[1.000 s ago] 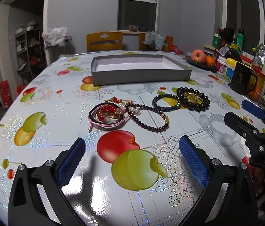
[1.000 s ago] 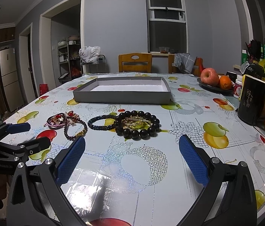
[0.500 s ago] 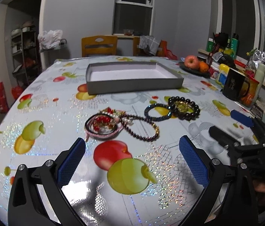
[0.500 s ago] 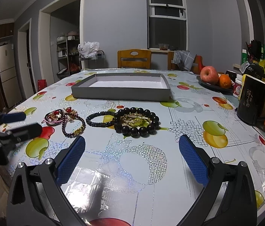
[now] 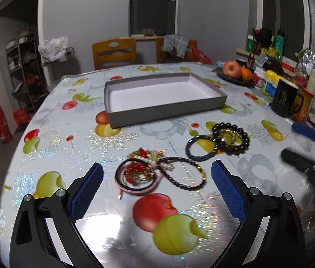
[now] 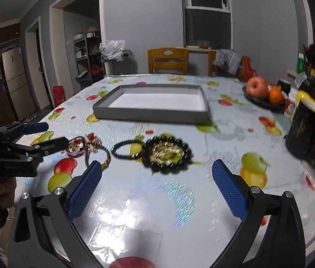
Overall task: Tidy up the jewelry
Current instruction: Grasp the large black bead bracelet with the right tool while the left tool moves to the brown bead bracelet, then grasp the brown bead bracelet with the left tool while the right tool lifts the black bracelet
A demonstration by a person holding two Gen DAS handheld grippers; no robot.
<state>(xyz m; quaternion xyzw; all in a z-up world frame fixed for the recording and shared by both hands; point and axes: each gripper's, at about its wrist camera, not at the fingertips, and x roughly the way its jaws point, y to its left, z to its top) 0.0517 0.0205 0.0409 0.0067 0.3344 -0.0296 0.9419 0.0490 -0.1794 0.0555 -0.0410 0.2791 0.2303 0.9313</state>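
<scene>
Lying in a loose row on the fruit-patterned tablecloth [image 5: 52,134], the jewelry is seen near the front half of the table, well short of the grey tray [image 5: 164,98] that sits farther back with its white floor bare. From the left wrist view, a tangle of cords and red beads [image 5: 138,174] is found at the left of the row, touched on its right by a thin dark bead string with a gold section [image 5: 183,174]. Further right a small dark bracelet [image 5: 199,148] is laid, and its far edge touches a bracelet of large black beads [image 5: 231,138] with something gold inside its ring.

The left gripper [image 5: 156,189] is held just above the cloth, its jaws spread wide, with the tangle and the thin bead string framed between the blue pads [image 5: 85,194]; nothing is pinched. The right gripper [image 6: 156,189] is likewise held with its jaws spread wide and nothing between them, and the large black beads [image 6: 167,154] are seen just beyond its tips. Both views are somewhat blurred.

At the table's right side a black mug [image 5: 286,100] is set, with a dish holding an apple and an orange [image 5: 235,72] behind it. A wooden chair [image 5: 113,53] is seen at the far end
</scene>
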